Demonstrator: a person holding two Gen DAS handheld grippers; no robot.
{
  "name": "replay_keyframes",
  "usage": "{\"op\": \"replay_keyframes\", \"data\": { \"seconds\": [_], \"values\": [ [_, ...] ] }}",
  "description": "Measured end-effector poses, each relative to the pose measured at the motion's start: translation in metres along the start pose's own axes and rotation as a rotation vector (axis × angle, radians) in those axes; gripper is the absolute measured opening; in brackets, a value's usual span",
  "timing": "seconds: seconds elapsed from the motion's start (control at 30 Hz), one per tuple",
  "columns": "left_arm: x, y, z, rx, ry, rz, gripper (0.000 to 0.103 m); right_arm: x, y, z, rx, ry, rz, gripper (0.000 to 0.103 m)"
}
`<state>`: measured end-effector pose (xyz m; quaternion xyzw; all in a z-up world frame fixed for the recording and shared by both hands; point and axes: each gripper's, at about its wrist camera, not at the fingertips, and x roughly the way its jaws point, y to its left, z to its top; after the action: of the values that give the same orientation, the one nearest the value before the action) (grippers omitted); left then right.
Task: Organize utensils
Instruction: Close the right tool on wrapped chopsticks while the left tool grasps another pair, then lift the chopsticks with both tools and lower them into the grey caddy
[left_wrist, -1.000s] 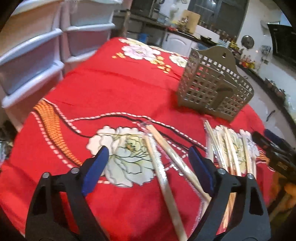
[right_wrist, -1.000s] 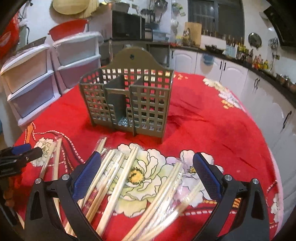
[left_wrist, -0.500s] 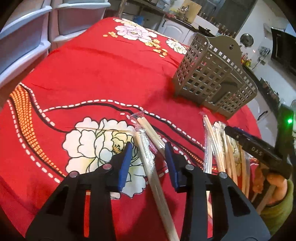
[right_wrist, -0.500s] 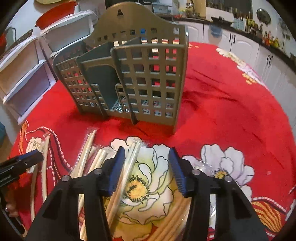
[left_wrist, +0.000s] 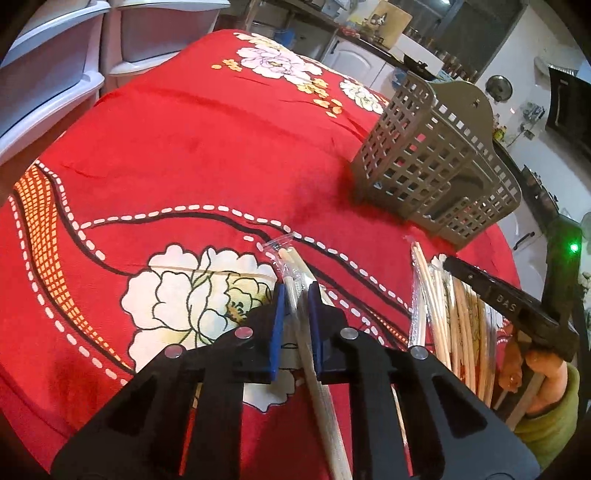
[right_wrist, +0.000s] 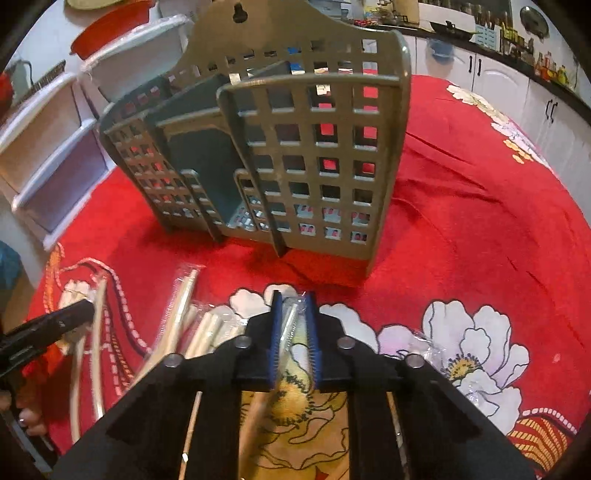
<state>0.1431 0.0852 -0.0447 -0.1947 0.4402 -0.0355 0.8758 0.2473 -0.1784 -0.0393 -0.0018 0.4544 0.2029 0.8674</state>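
Plastic-wrapped wooden chopstick pairs lie on the red flowered tablecloth. My left gripper (left_wrist: 295, 291) is shut on one wrapped pair (left_wrist: 291, 266), which runs between the blue pads (left_wrist: 277, 325) and back under the gripper. My right gripper (right_wrist: 293, 299) is shut on another wrapped pair (right_wrist: 290, 321). A grey lattice utensil caddy (right_wrist: 303, 147) with dividers stands just beyond the right gripper; it also shows in the left wrist view (left_wrist: 439, 162) at the right. Several more wrapped pairs (right_wrist: 188, 325) lie left of the right gripper.
White plastic drawer units (left_wrist: 55, 62) stand beyond the table's left edge. Kitchen cabinets (right_wrist: 517, 81) and a counter lie behind. The right gripper's body (left_wrist: 509, 306) and the holding hand (left_wrist: 543, 380) show at the right of the left wrist view, over a pile of chopsticks (left_wrist: 450, 314).
Both grippers have closed from wide open onto a wrapped chopstick pair each. The right gripper has moved closer to the caddy.
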Motion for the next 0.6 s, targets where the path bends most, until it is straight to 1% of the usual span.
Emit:
{"op": "replay_keyframes", "data": {
  "seconds": [0.1,0.17,0.33,0.6],
  "values": [
    [-0.003,-0.001,0.001,0.004,-0.002,0.001,0.005,-0.011,-0.002,0.002,0.007,-0.032,0.022,0.009],
    [-0.009,-0.002,0.003,0.009,-0.017,-0.01,0.004,-0.02,-0.003,0.003,0.017,-0.048,0.044,0.009],
    [-0.035,-0.011,0.013,0.035,-0.091,-0.026,0.003,-0.045,0.002,0.006,-0.006,-0.096,0.093,0.008],
    [-0.07,-0.036,0.033,0.09,-0.187,-0.055,0.002,-0.095,0.018,0.011,-0.064,-0.213,0.129,0.006]
  ]
}}
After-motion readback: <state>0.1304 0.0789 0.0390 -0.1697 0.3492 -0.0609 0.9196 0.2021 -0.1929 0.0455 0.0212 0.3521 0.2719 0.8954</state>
